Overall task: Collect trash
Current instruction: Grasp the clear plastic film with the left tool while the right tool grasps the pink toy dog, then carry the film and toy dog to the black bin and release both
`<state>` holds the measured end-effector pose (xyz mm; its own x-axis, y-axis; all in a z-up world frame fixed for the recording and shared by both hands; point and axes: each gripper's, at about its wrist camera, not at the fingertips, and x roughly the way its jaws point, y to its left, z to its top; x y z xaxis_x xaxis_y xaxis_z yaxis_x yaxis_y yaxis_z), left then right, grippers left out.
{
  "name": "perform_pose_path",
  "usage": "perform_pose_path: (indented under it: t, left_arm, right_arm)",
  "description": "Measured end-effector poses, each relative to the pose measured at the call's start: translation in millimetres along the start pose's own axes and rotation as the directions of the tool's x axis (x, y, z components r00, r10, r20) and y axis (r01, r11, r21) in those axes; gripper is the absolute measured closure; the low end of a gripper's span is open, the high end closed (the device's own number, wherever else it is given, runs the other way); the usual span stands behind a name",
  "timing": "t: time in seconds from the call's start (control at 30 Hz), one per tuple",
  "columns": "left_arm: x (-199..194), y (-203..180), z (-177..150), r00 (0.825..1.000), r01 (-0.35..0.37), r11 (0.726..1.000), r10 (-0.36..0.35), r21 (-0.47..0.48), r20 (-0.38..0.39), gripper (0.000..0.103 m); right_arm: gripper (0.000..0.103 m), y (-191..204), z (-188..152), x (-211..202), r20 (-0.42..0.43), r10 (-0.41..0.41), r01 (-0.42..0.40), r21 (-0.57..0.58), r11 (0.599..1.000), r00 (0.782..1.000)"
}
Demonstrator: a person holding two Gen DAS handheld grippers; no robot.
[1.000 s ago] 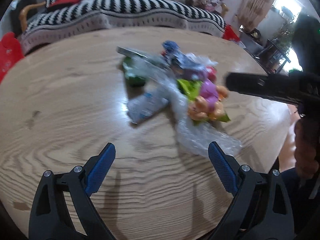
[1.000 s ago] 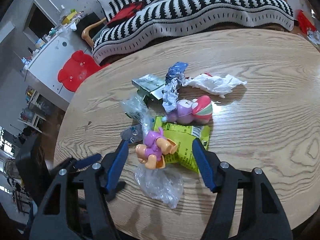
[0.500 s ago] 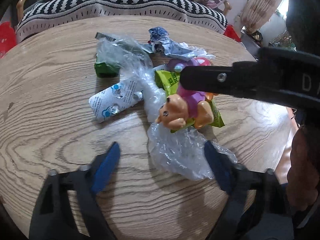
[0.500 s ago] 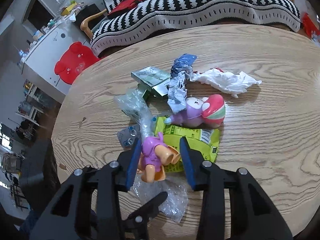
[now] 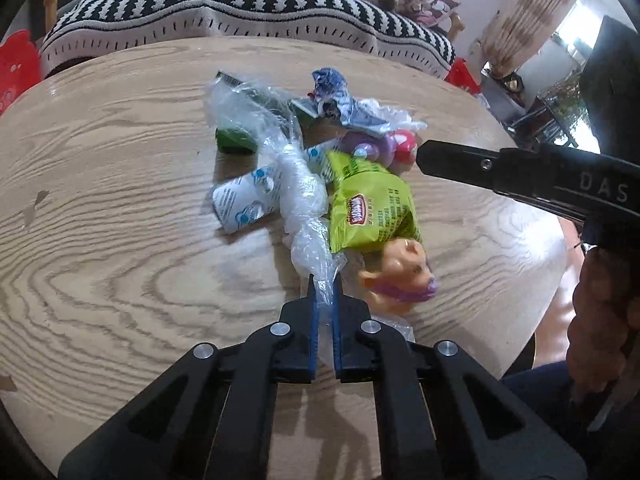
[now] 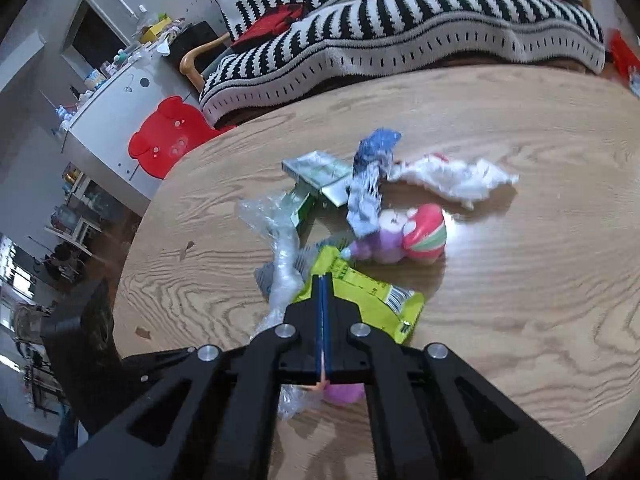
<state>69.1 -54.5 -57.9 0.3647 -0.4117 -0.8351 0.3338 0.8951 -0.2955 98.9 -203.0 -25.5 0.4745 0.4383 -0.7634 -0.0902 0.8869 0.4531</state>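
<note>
A trash pile lies on the round wooden table. My left gripper is shut on the near end of a clear plastic bag. My right gripper is shut on the edge of a yellow-green snack wrapper, which also shows in the left wrist view. A pink pig toy lies beside the left jaws; only a bit of it shows under the right gripper. Further off lie a blue-white wrapper, a crumpled white tissue, a green carton and a purple-red toy.
A white pouch with blue print lies left of the plastic bag. A striped sofa stands behind the table. A red bear-shaped chair and a white cabinet stand to the left. The table's near edge is close under both grippers.
Both grippers have closed: the left on the plastic bag, the right on the green wrapper. The pig toy has slipped from between the right jaws and lies lower, beside the left gripper.
</note>
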Motion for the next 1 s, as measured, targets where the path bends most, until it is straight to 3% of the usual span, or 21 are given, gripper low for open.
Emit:
perform_pose_path:
  t: [0.03, 0.1, 0.17, 0.2, 0.37, 0.5, 0.7, 0.8, 0.87, 1.0]
  left_arm:
    - [0, 1, -1, 1.000, -0.004, 1.000, 0.004, 0.000, -0.003, 0.099]
    - [-5, 3, -4, 1.000, -0.012, 1.000, 0.012, 0.004, -0.002, 0.099]
    - [-11, 4, -4, 1.000, -0.023, 1.000, 0.023, 0.012, 0.015, 0.099]
    - [-15, 6, -4, 0.999, -0.025, 1.000, 0.025, 0.011, 0.023, 0.099]
    - [-30, 13, 0, 0.998, -0.019, 1.000, 0.019, 0.004, 0.057, 0.099]
    - [-48, 16, 7, 0.994, -0.021, 1.000, 0.019, 0.018, 0.111, 0.099]
    - [-58, 24, 8, 0.991, -0.027, 1.000, 0.026, 0.005, 0.131, 0.099]
    - [-65, 28, 12, 0.988, -0.012, 1.000, 0.013, -0.003, 0.154, 0.099]
    - [-68, 29, 13, 0.986, -0.014, 1.000, 0.015, -0.006, 0.163, 0.099]
    - [-66, 30, 12, 0.988, -0.021, 1.000, 0.022, -0.005, 0.151, 0.099]
  right_arm:
    - [0.101, -1, -4, -1, -0.013, 0.012, -0.012, 0.001, 1.000, 1.000]
    - [0.087, -3, -14, -1, -0.043, 0.016, -0.016, -0.006, 1.000, 0.999]
    - [0.034, -7, -27, -4, -0.053, 0.015, -0.015, -0.001, 1.000, 0.998]
    - [0.032, -8, -34, -7, -0.050, 0.008, -0.008, -0.008, 1.000, 0.999]
    - [0.032, 0, -56, -5, -0.086, -0.062, 0.049, -0.150, 0.987, 0.994]
    - [0.032, 11, -67, 5, -0.106, -0.113, 0.083, -0.257, 0.963, 0.988]
    - [0.033, 21, -77, 33, -0.136, -0.201, 0.140, -0.362, 0.921, 0.970]
    - [0.042, 23, -80, 43, -0.159, -0.205, 0.132, -0.377, 0.917, 0.966]
    - [0.053, 24, -82, 47, -0.148, -0.218, 0.146, -0.388, 0.910, 0.965]
    - [0.054, 21, -83, 47, -0.159, -0.198, 0.126, -0.378, 0.917, 0.967]
